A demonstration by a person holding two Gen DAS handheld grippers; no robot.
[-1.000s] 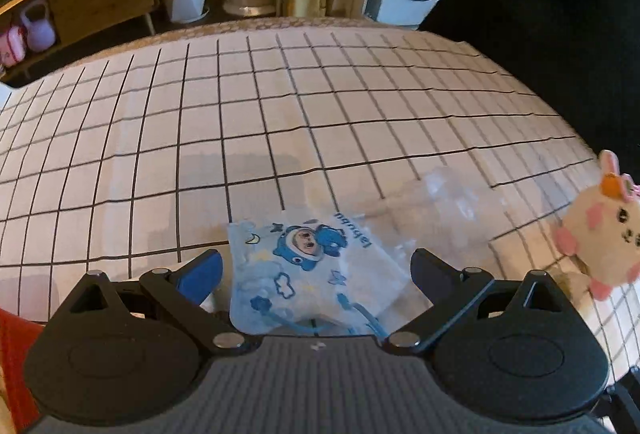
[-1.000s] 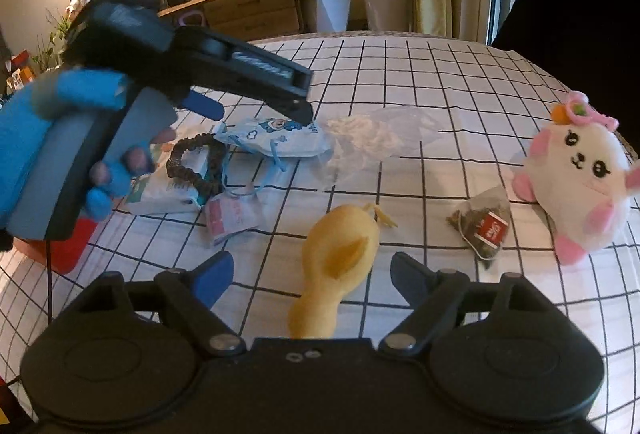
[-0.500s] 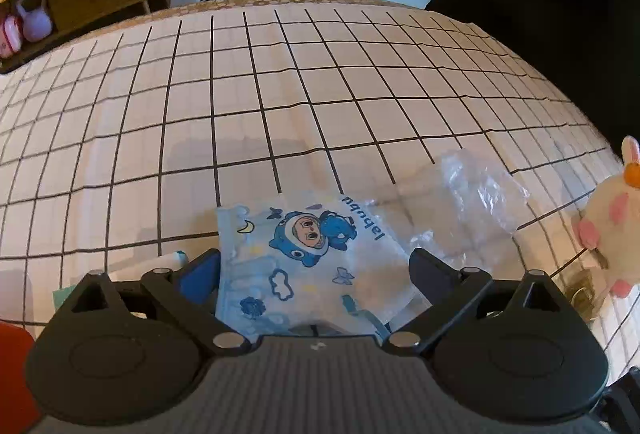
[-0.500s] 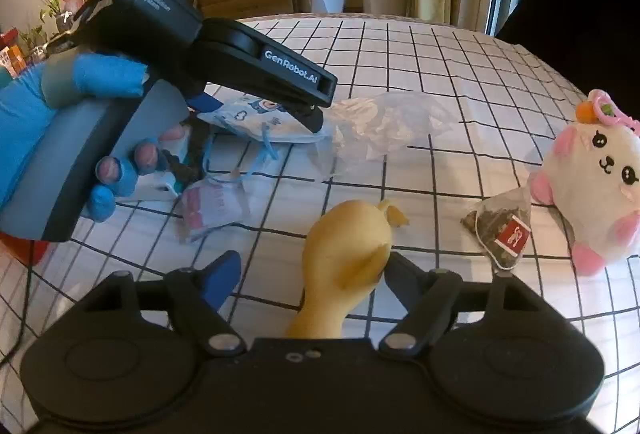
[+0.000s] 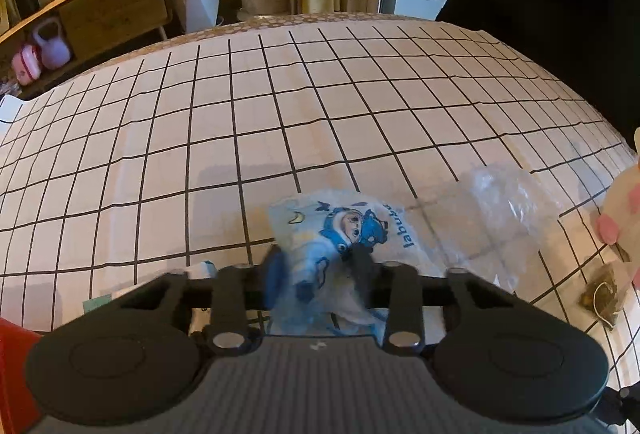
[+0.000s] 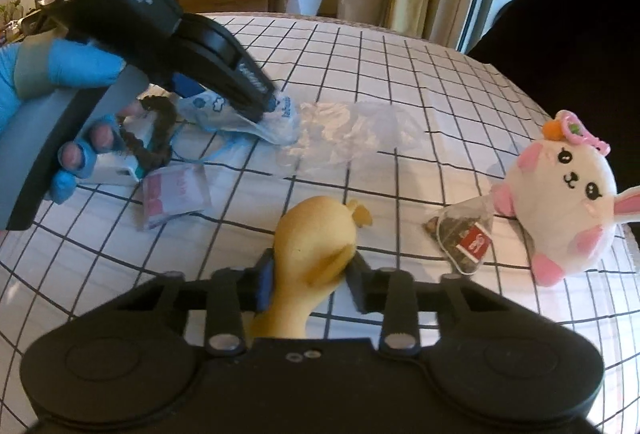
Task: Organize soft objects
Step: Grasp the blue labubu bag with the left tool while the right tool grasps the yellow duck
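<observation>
My left gripper point(image 5: 318, 270) is shut on a blue cartoon-print pouch point(image 5: 340, 230) lying on the checked tablecloth; in the right wrist view the left gripper point(image 6: 266, 105) pinches the pouch point(image 6: 248, 117) from above. My right gripper point(image 6: 308, 276) is shut on a yellow duck plush point(image 6: 316, 246) at the near edge. A white and pink bunny plush point(image 6: 568, 193) sits at the right, also at the left wrist view's right edge point(image 5: 624, 213).
A clear plastic bag point(image 6: 344, 133) lies beside the pouch. A tea bag point(image 6: 464, 242) lies next to the bunny. A pink packet point(image 6: 174, 193), a dark hair tie point(image 6: 156, 137) and a white box point(image 6: 116, 171) lie at the left. A red object point(image 5: 12, 350) sits at the left.
Both grippers have closed: the left on the blue pouch, the right on the yellow duck plush. The pouch has crumpled between the left fingers.
</observation>
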